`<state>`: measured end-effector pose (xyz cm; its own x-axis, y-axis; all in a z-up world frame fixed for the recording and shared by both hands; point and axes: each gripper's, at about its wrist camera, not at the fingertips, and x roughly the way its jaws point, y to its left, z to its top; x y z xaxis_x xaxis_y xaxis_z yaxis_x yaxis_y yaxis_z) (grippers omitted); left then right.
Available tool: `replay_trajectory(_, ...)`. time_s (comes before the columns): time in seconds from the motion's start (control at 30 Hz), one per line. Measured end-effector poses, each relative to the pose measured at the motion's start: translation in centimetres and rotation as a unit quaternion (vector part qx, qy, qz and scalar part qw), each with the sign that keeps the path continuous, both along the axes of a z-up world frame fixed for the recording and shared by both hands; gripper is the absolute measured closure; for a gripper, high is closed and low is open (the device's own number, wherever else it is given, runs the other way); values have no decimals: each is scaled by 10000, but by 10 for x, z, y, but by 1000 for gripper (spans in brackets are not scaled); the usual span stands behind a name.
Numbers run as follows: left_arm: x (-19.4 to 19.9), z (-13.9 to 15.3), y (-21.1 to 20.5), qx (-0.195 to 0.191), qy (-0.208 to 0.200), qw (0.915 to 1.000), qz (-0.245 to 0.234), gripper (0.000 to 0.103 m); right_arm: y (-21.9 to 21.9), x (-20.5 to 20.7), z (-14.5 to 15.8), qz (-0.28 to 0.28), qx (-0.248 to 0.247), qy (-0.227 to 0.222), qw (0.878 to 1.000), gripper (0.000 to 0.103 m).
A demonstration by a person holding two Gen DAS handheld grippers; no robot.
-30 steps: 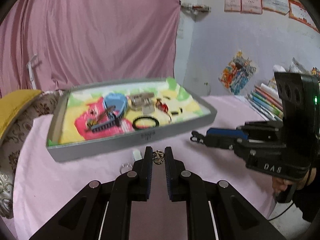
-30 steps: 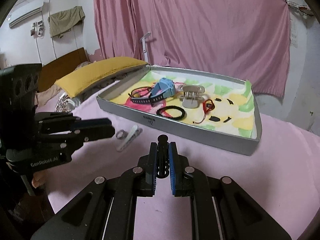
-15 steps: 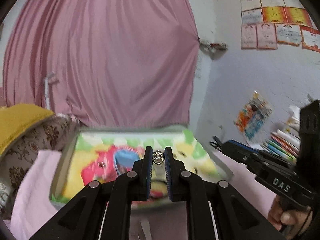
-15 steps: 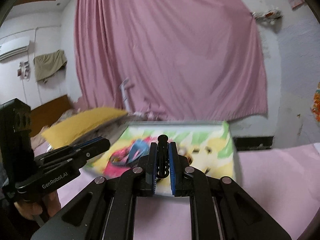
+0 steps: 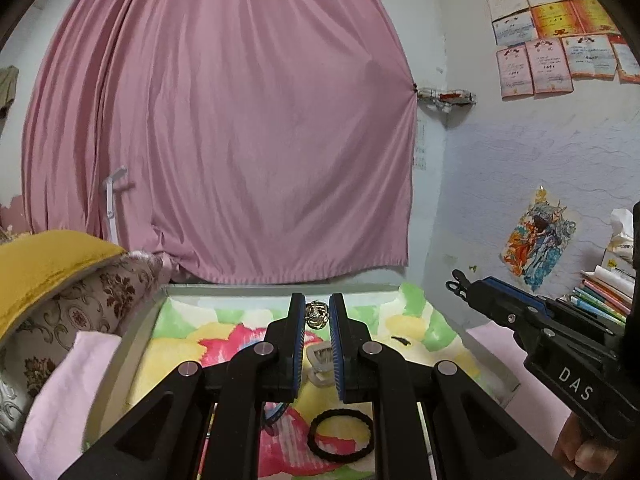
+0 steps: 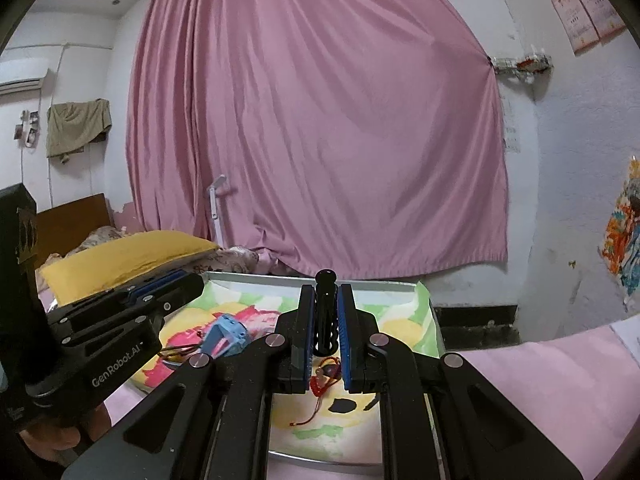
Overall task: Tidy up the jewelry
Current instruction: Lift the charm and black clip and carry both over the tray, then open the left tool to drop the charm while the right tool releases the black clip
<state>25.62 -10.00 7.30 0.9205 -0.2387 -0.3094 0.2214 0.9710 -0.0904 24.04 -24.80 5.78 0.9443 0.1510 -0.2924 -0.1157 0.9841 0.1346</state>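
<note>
**Two loaded grippers above the tray**

The left gripper (image 5: pixel 317 314) is clamped on a small metal ring (image 5: pixel 317 314) at its fingertips; the right gripper (image 6: pixel 326 300) is clamped on a black clip (image 6: pixel 325 312), whose long axis runs along the fingers, its tip standing out past them. Both point slightly downward, over the tray (image 5: pixel 132 332) with its bright patterned lining. In each wrist view the held piece sits above the tray's far half, so the coming release appears to turn on a downward move, not a sideways one. From the left view the right gripper (image 5: pixel 492 296) crosses the tray's right edge; from the right view the left gripper (image 6: pixel 176 284) crosses its left edge. Neither looks clearly nearer the lining.

Count, inside the tray: one black hair band (image 5: pixel 340 434) near the front; one pale clip (image 5: pixel 320 364) at the centre; one blue clip (image 6: pixel 226 334) left of centre; one red cord (image 6: pixel 324 378) right of centre. Held above it: one ring, one black clip. Grippers: two.
</note>
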Motion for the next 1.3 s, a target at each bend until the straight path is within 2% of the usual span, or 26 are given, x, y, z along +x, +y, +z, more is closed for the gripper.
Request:
replay_trajectory(0.1,9,-4,1,-18,337,9994,-78,92,-2,12,-4,-33,-1,321,9995,93)
replay_trajectory(0.27,18,-14,-3,18,894,9955,-328,91,-5,34,-22,79,44,1115,9937,93)
replay_trajectory(0.47,27,-31,-13,252,1598,9855,-518,91,-9,44,-43,322,205,1777,9834,93)
replay_trajectory(0.83,38,-51,-12,337,2281,9714,-561,91,-5,51,-56,458,143,2151,9754,93)
replay_trajectory(1.13,45,-57,-9,195,2535,9653,-596,91,-7,56,-62,532,273,2349,9702,93)
replay_trajectory(1.23,43,-56,-7,146,2530,9654,-607,84,-11,56,-63,499,367,2354,9699,91)
replay_trajectory(1.3,43,-56,-4,100,2519,9657,-620,73,-13,54,-63,471,432,2319,9706,89)
